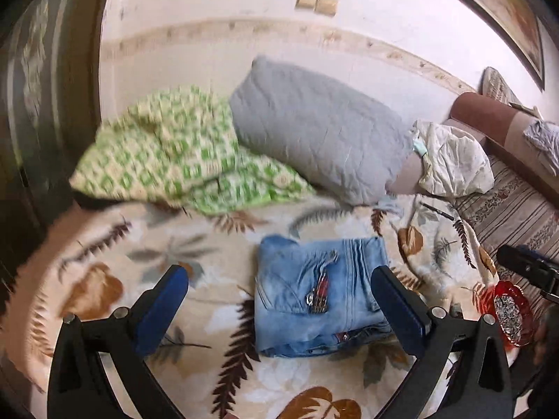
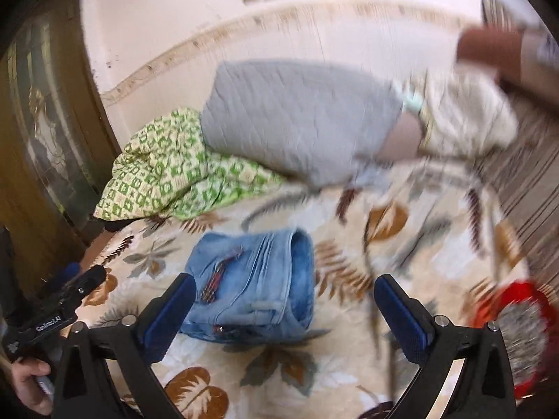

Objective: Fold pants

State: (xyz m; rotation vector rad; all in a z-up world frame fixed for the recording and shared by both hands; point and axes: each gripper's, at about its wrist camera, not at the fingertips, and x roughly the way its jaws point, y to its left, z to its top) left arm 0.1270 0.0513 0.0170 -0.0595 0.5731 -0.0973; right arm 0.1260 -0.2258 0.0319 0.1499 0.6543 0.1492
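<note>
1. The jeans (image 1: pixel 323 295) are already folded into a compact light-blue bundle, lying on the leaf-print blanket (image 1: pixel 104 279) that covers the bed, near the front edge and roughly in the middle. A pocket with some metal trim and a red bit faces up.

2. Both tools are clear of the denim. The left gripper (image 1: pixel 279 300) has its blue fingers (image 1: pixel 164 310) spread wide with nothing between them except the view of the bundle below. Same for the right gripper (image 2: pixel 284 310): fingers (image 2: pixel 401 321) released, holding nothing.

3. My read: the folding itself looks done, and this is the letting-go, backing-off stage. If anything's left, it's maybe tidying the right side, where the fold looks rounded and puffy in the right wrist view. That would call for coming back down and pressing it flat, nothing fancy.

4. Behind the jeans, far side: a green-and-cream patterned quilt (image 1: pixel 167 153) on the left, a grey quilted pillow (image 1: pixel 314 129) leaning at the wall, and a crumpled pale cloth (image 1: pixel 450 160) to the right. A red glass dish (image 1: pixel 510 314) sits near right, so watch the elbows.

5. Writing: the left tool's body, seen from the right wrist view with a hand (image 2: pixel 29 380) gripping it, has a white label (image 2: pixel 49 324) that seems to read "GenRobot.AI". It's small, so don't quote me. Nothing readable on the jeans.
</note>
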